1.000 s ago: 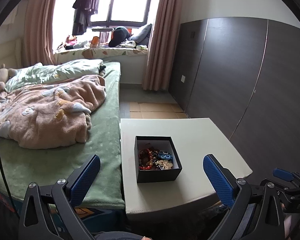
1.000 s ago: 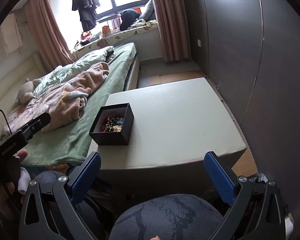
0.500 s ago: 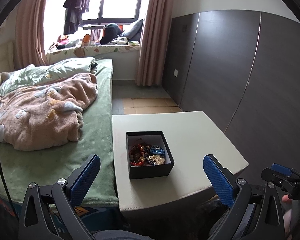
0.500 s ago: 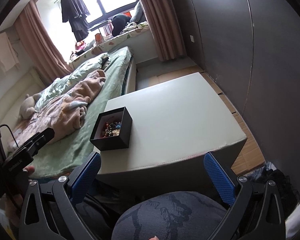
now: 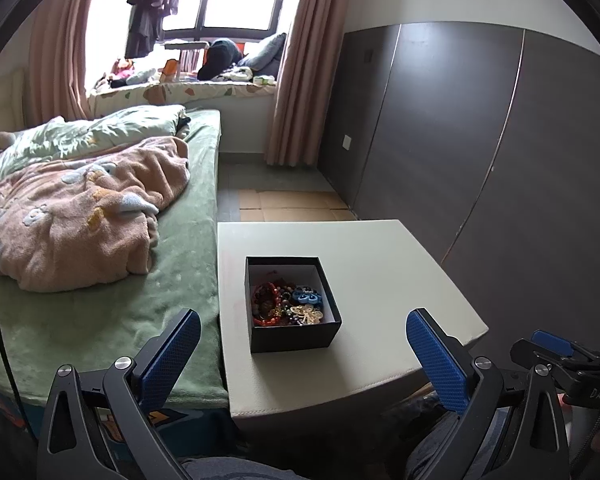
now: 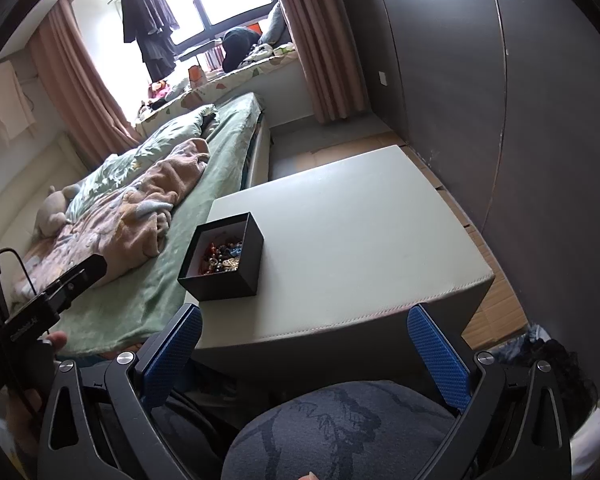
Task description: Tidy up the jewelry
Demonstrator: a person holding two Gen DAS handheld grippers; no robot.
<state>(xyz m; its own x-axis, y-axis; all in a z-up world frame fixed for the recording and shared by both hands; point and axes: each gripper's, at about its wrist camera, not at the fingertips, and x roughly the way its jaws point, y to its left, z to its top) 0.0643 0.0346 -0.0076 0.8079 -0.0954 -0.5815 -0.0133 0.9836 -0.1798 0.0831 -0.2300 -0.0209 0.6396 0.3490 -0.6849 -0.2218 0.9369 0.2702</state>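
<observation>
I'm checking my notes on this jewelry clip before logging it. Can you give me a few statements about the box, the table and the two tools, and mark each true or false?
1. The square black cardboard box on the pale low table is open, with no lid on it. True.
2. The box is empty. False: mixed beaded jewelry lies in it, red, blue and gold pieces.
3. The left tool is shut on a bracelet. False: it is open and holds nothing.
4. The right tool is open and short of the table's near edge. True.
5. The box stands on the side of the table nearest the green-sheeted bed. True.
6. Loose jewelry lies scattered on the tabletop. False: none shows outside the box.
</observation>
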